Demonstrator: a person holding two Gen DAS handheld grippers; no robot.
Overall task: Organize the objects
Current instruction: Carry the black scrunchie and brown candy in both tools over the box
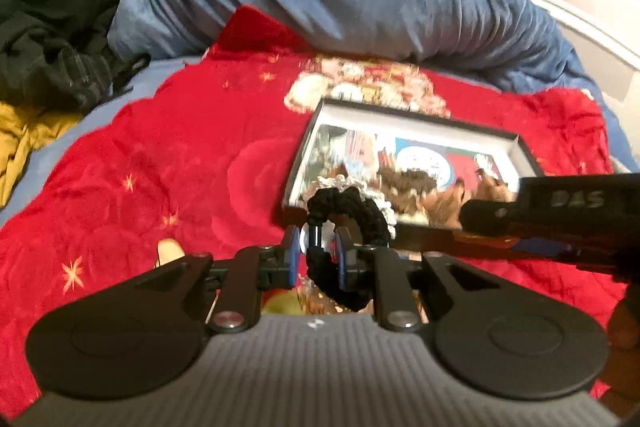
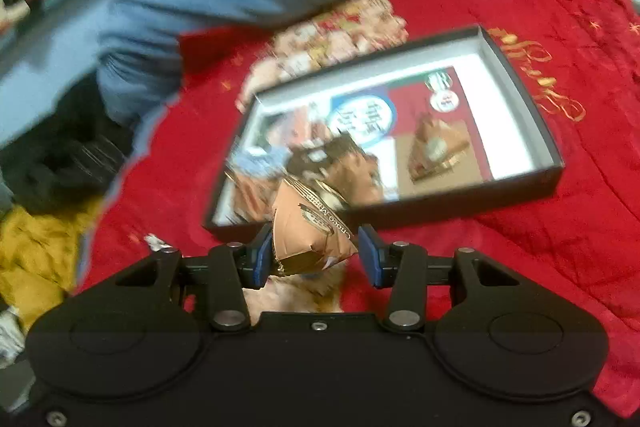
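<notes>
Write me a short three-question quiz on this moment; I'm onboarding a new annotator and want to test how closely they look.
1. True or false: the left gripper is shut on a black braided bracelet.
2. What does the right gripper hold? A) a silver spoon B) a brown snack packet C) a green sock
3. Fill in: the shallow open box lies on a ___ blanket.

Key: 1 true. 2 B, though only one pad visibly touches it and the jaws stand fairly wide. 3 red.
</notes>
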